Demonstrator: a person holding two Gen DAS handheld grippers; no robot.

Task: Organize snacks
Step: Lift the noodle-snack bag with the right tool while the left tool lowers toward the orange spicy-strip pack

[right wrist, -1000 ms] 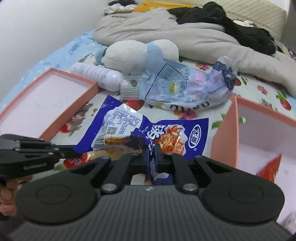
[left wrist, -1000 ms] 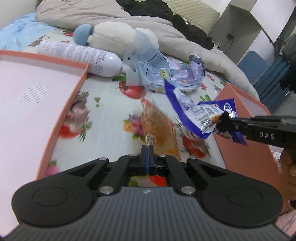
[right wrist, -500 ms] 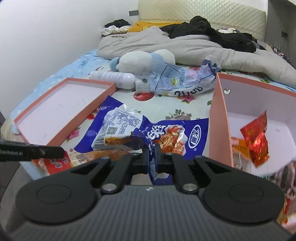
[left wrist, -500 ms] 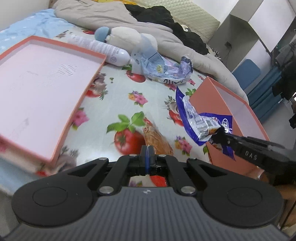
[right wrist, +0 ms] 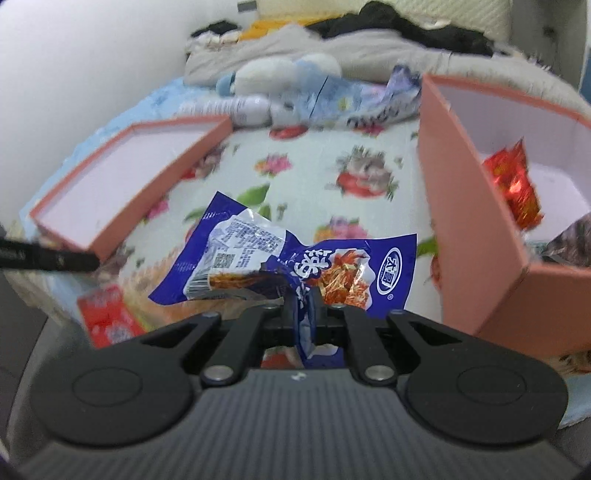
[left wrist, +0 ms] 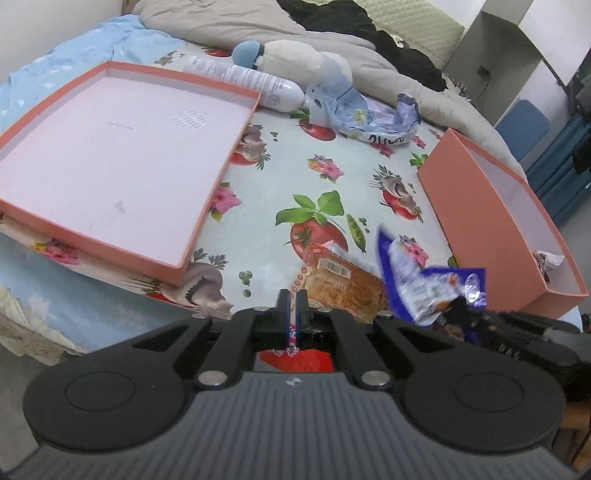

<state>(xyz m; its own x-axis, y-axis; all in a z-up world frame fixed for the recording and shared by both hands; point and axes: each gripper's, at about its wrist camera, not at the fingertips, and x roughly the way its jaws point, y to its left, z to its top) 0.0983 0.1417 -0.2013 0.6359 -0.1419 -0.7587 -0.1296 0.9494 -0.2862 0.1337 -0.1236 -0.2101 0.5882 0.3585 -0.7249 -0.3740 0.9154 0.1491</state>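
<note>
— So, what lies around the snacks on the floral sheet [left wrist: 266,206]?
— At the back a white bottle [left wrist: 251,79], a plush toy [left wrist: 295,61] and a crumpled pale blue bag [left wrist: 354,110]; a grey blanket [left wrist: 258,22] behind them.
— And the boxes?
— A shallow pink lid [left wrist: 207,206] on the left holds nothing. The deeper pink box [right wrist: 461,206] on the right holds a red foil packet [right wrist: 513,184].
— The tools?
— The right gripper [right wrist: 304,310] pinches the blue snack bag [right wrist: 332,266] by its edge, just left of the box. The left gripper [left wrist: 291,314] is pressed on a brown snack packet [left wrist: 343,284] with a barcode. The writing is too small to read.
</note>
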